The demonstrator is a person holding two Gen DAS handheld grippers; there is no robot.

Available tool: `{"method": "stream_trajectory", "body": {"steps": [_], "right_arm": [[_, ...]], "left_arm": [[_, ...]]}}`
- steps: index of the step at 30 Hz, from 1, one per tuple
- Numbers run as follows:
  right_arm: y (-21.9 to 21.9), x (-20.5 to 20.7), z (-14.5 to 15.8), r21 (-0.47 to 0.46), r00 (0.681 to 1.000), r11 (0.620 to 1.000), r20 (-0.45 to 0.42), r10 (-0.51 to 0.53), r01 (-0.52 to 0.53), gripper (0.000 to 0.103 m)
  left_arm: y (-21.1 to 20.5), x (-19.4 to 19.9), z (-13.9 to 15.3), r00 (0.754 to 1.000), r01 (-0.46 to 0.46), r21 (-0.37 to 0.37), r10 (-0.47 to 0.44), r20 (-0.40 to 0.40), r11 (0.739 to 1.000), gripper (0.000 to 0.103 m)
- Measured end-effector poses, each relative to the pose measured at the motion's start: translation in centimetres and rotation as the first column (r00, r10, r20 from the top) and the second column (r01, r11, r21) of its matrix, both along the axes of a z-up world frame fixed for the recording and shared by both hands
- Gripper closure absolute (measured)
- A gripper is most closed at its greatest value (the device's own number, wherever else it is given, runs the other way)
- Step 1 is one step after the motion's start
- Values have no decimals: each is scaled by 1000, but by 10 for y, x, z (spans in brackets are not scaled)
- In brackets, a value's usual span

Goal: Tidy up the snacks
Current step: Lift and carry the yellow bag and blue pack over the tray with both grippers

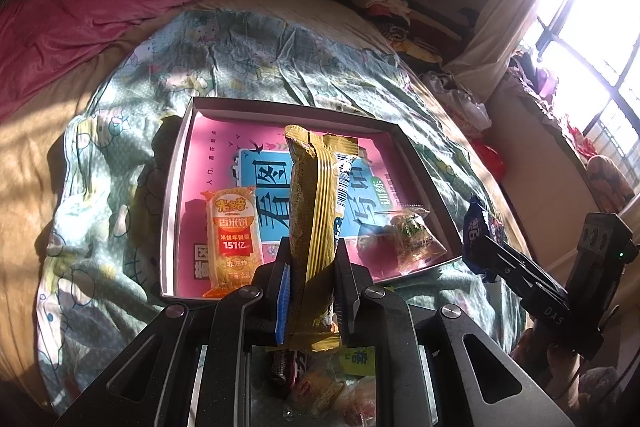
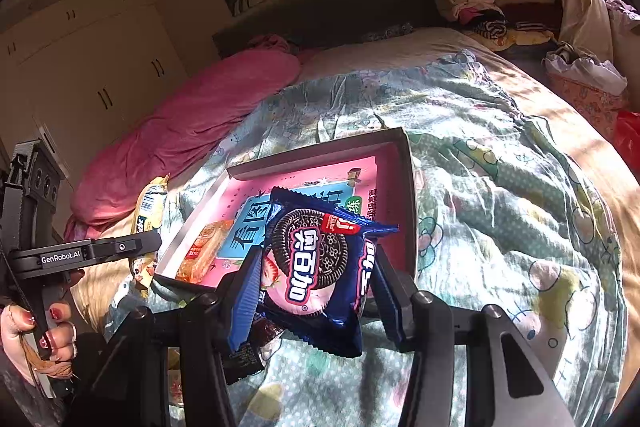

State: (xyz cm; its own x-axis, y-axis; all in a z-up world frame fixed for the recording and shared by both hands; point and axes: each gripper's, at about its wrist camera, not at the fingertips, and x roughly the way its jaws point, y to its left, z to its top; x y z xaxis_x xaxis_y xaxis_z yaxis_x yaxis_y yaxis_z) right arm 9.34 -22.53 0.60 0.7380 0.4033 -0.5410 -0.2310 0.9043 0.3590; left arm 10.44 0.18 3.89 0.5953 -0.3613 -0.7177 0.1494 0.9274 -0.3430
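Looking through the left wrist view first: the left gripper [image 1: 311,281] is clamped tight on a long gold snack pack [image 1: 316,211], which sticks up between its fingers. Just ahead of it sits the shallow box [image 1: 176,195] on the bed [image 1: 120,147], and that already has an orange rice cracker pack [image 1: 234,235] ahead-left of the gripper and a clear wrapped snack [image 1: 416,231] ahead-right. So I'd say it's partly done, two in, more to go. A few loose snacks [image 1: 320,391] lie underneath the gripper, not sorted yet.

Right wrist view: the right gripper [image 2: 316,291] is closed on a blue Oreo pack [image 2: 316,259], held upright between its fingers. The box is right beyond it, so both packs look ready to go in next.
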Motion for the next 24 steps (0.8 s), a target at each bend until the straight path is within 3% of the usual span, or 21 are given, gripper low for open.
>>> {"method": "stream_trajectory", "body": {"steps": [8,24], "right_arm": [[-8,5,4,24,1000,1000,7,-13,13,51],[-4,22,4,-16,1000,1000,17,-3,3,51]], "left_arm": [[-9,7,1,1000,-3,43,3,10,999,85],[-21,26,-10,1000,-8,67,9,-6,998,85]]}}
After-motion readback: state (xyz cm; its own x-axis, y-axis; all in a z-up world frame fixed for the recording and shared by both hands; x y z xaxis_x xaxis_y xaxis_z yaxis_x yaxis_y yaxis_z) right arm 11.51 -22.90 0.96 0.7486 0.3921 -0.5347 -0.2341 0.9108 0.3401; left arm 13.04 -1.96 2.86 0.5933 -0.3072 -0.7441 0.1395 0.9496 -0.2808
